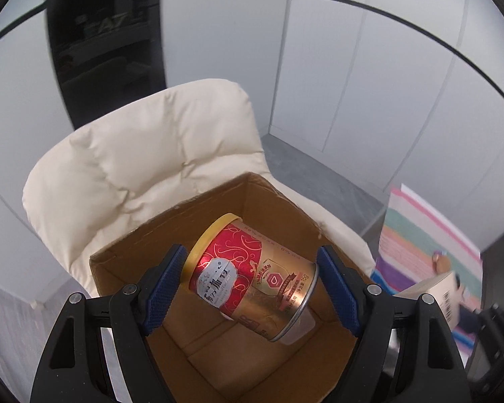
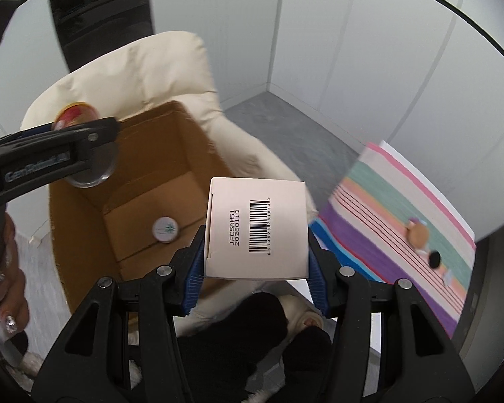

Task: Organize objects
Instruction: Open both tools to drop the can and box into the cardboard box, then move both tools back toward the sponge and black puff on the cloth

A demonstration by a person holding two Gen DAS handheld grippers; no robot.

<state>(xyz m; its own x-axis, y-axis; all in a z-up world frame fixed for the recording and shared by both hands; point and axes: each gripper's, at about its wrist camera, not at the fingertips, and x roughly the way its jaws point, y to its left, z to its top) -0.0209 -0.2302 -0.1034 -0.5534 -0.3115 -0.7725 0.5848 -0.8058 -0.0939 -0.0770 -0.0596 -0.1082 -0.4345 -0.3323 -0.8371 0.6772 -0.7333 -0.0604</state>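
My left gripper (image 1: pixel 252 288) is shut on a red and gold can (image 1: pixel 252 278) with a yellow lid, held tilted above an open cardboard box (image 1: pixel 268 191). The can also shows in the right wrist view (image 2: pixel 80 114), over the box (image 2: pixel 184 127). My right gripper (image 2: pixel 255 268) is shut on a white carton (image 2: pixel 257 228) with a barcode, held at the box's right edge. A small round white-lidded item (image 2: pixel 165 229) lies on the box floor.
The box sits on a cream padded chair (image 1: pixel 144 154). A striped multicoloured cloth (image 2: pixel 403 221) with a few small items on it lies to the right. Grey floor (image 2: pixel 285 117) and white wall panels are behind.
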